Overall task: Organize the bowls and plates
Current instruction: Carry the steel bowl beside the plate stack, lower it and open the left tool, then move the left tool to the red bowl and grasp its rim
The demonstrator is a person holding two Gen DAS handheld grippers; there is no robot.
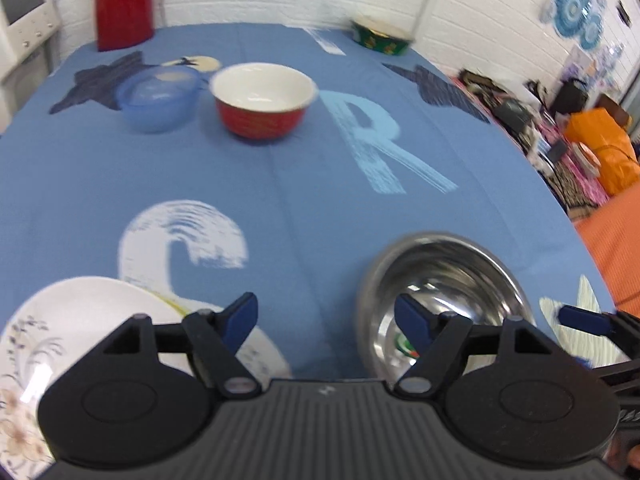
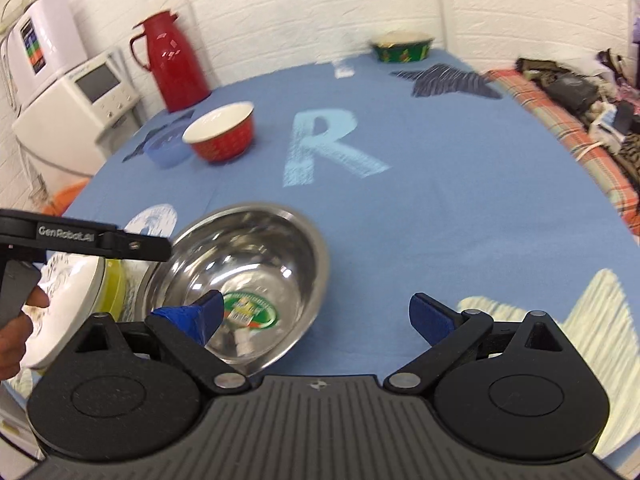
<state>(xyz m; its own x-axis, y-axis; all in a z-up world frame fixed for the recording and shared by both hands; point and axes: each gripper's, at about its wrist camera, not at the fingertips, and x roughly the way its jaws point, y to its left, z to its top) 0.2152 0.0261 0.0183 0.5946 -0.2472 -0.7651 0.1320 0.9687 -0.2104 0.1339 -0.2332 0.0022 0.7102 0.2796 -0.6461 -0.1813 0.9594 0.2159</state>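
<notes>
Steel bowl [image 2: 244, 276] sits on the blue tablecloth [image 2: 420, 208] just beside a white floral plate [image 1: 80, 320]; red bowl [image 1: 262, 100] and blue bowl [image 1: 158, 98] stand farther back. Left gripper [image 1: 326, 318] and right gripper [image 2: 316, 316] both gape, holding nothing

My L gripper [image 1: 325, 320], jaws apart, over blue tablecloth [image 1: 280, 184]; shiny steel bowl [image 1: 444, 280] R, floral white plate [image 1: 80, 320] L; red enamel bowl [image 1: 262, 100] far.
</notes>
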